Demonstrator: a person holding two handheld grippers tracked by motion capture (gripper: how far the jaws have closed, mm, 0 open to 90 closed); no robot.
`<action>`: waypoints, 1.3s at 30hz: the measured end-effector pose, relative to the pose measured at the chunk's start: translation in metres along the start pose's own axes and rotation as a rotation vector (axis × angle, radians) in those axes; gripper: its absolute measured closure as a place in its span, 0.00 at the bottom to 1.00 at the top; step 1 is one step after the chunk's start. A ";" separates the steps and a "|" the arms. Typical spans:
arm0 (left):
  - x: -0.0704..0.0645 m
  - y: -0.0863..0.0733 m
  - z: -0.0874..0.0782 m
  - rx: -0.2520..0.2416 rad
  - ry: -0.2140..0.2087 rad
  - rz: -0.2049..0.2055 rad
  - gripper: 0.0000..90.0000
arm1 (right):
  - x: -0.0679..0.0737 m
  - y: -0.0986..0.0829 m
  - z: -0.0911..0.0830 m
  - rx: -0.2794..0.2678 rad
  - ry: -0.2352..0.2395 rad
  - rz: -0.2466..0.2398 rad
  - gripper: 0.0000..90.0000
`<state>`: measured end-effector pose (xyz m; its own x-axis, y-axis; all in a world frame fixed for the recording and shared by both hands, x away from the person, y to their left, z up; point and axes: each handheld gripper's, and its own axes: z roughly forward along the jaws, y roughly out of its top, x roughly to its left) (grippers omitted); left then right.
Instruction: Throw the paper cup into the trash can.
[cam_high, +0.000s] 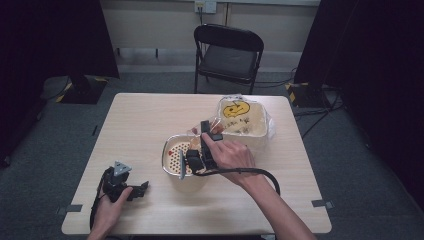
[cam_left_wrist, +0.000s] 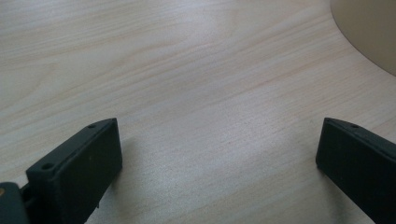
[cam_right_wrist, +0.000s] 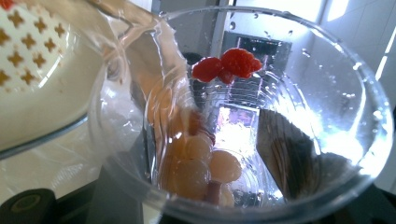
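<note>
- The right gripper (cam_high: 204, 131) held a clear plastic cup (cam_right_wrist: 243, 116) tipped on its side over the cream perforated colander (cam_high: 176, 156) at the table's centre; its jaws were closed on the cup wall.
- Inside the cup, pale round fruits (cam_right_wrist: 201, 163) lay against the lower side and red berry pieces (cam_right_wrist: 229, 65) clung near the base.
- The left gripper (cam_high: 131, 190) rested at seven o'clock on the light wooden table (cam_left_wrist: 187, 70), jaws spread wide, gripping nothing.
- A cream square tub in clear wrap (cam_high: 243, 120) stood at one o'clock of the colander.
- Judgement: emptying was in hand; the next move called for steeper tilt, mouth kept inside the rim.
</note>
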<state>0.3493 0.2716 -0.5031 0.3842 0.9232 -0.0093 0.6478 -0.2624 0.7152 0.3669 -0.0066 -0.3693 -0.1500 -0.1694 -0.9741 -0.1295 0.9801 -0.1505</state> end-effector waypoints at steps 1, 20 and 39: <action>0.000 0.000 0.000 -0.001 0.000 0.000 0.00 | 0.000 0.000 0.001 0.003 -0.011 -0.026 0.52; 0.000 0.000 0.000 -0.003 -0.001 -0.003 0.00 | 0.009 -0.002 0.006 0.107 -0.168 -0.390 0.53; 0.001 0.001 0.000 0.001 0.002 0.004 0.00 | 0.009 0.005 0.003 0.109 -0.251 -0.559 0.55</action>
<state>0.3500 0.2719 -0.5029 0.3855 0.9227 -0.0053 0.6467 -0.2661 0.7148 0.3681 -0.0026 -0.3795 0.1480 -0.6436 -0.7510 -0.0195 0.7573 -0.6528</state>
